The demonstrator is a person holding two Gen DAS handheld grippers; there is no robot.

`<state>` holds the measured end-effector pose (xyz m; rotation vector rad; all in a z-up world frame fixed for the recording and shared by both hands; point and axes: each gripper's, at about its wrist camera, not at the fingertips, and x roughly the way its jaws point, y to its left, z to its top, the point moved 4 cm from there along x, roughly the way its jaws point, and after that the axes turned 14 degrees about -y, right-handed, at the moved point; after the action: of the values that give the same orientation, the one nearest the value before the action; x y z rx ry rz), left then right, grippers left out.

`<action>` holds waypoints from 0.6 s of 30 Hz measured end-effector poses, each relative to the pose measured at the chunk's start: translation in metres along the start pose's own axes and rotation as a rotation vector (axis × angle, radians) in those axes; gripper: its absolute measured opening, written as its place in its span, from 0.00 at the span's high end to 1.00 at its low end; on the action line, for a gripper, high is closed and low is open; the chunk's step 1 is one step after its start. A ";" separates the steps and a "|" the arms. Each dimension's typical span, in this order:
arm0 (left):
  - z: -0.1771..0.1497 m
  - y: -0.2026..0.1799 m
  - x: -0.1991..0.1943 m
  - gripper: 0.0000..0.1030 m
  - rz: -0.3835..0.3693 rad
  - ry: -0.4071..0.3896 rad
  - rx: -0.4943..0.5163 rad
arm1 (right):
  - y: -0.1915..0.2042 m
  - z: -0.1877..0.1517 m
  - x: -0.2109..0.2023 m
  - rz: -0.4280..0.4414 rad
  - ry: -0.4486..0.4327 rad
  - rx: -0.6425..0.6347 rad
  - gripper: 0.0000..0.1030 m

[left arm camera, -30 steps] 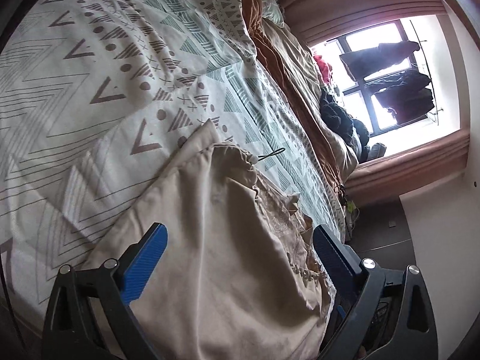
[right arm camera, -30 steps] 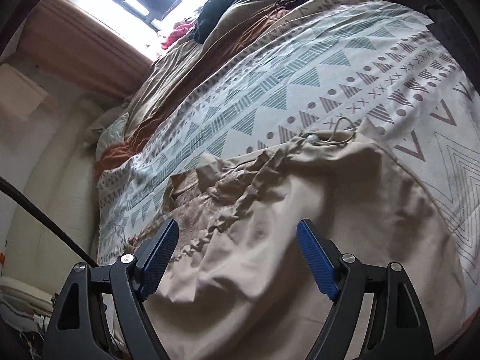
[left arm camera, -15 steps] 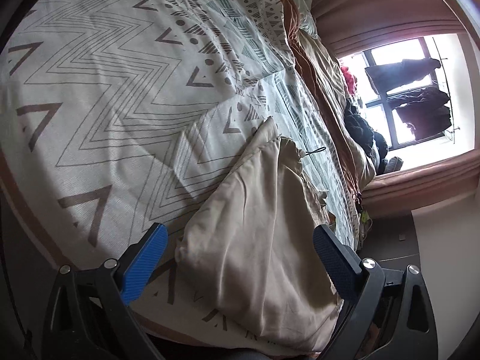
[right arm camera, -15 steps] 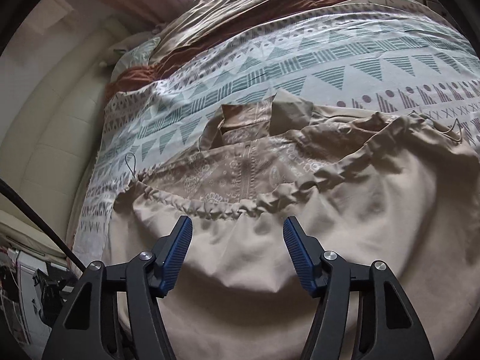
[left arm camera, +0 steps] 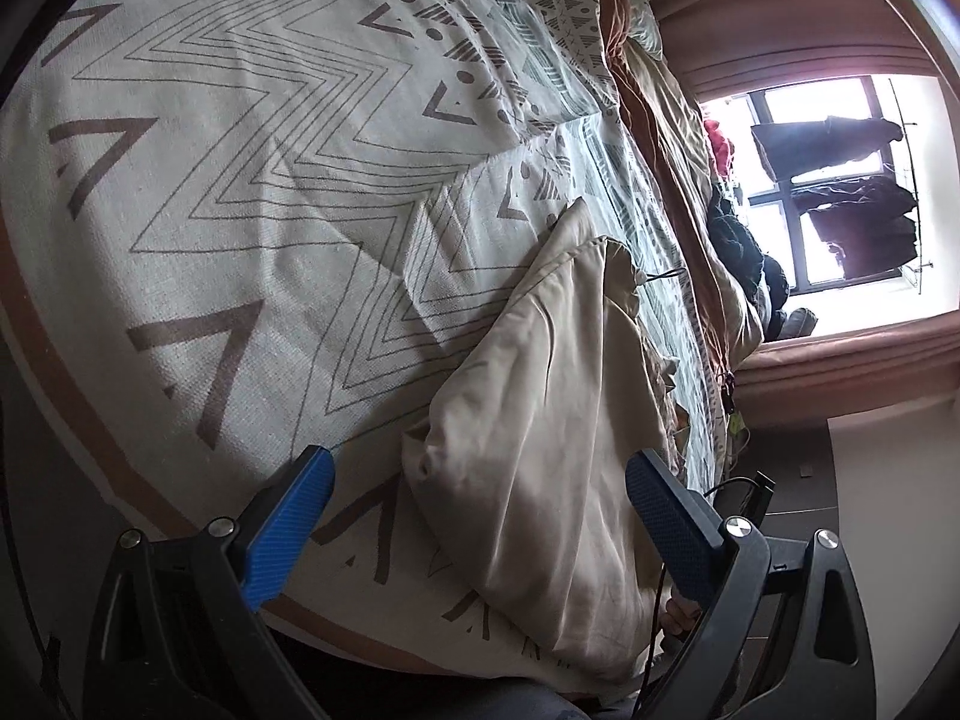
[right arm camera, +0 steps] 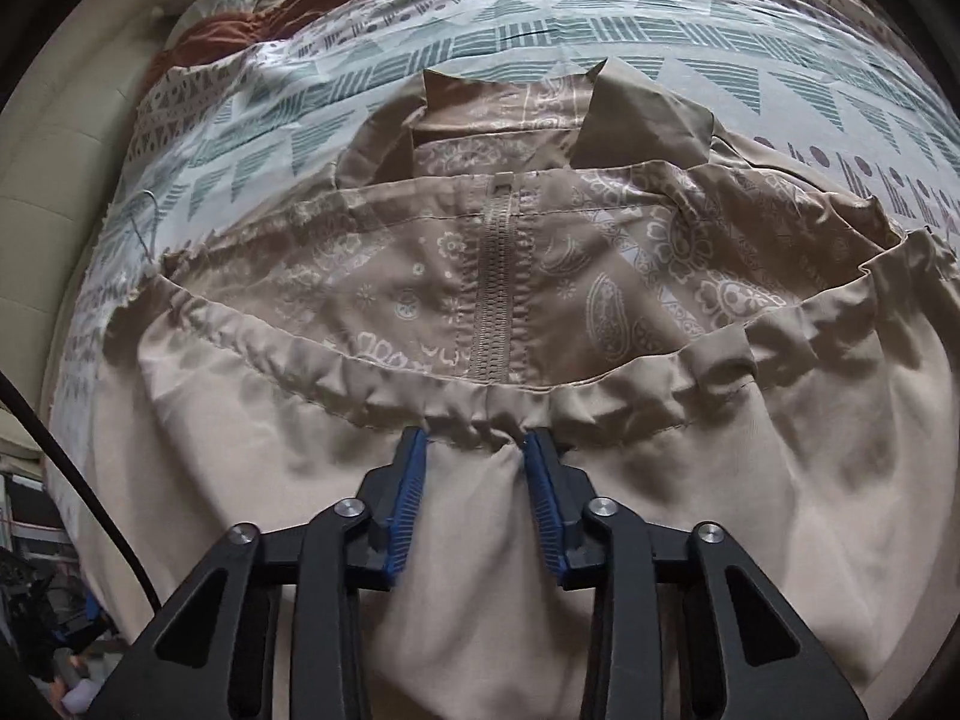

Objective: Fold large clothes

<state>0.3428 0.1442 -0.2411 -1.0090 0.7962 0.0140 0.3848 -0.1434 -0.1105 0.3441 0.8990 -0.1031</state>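
Observation:
A large beige jacket with a paisley lining and a central zipper lies on the patterned bedspread. My right gripper sits at the middle of the gathered elastic hem, its blue fingers narrowed around a bunch of that hem. In the left wrist view the jacket lies folded on the bed. My left gripper is wide open and empty, hovering over the jacket's near end.
The bedspread runs to the bed's edge near me. A brown blanket and dark clothes lie toward the window. A cream headboard is at the left.
My right gripper has dropped onto the hem's middle and its fingers have closed in on the fabric. My left gripper has drawn back toward the bed's edge, still open.

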 end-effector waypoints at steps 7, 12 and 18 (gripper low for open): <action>-0.003 0.001 0.004 0.04 0.017 0.017 -0.002 | -0.009 0.013 -0.001 0.050 -0.080 0.062 1.00; 0.000 0.004 0.000 0.04 0.006 0.004 -0.038 | -0.007 0.038 -0.003 0.061 -0.142 0.071 1.00; -0.004 0.005 -0.003 0.04 -0.039 0.017 -0.081 | -0.014 0.042 0.021 0.080 -0.121 0.112 1.00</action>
<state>0.3369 0.1451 -0.2443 -1.1020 0.7970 0.0041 0.4261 -0.1696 -0.1061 0.4729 0.7609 -0.1001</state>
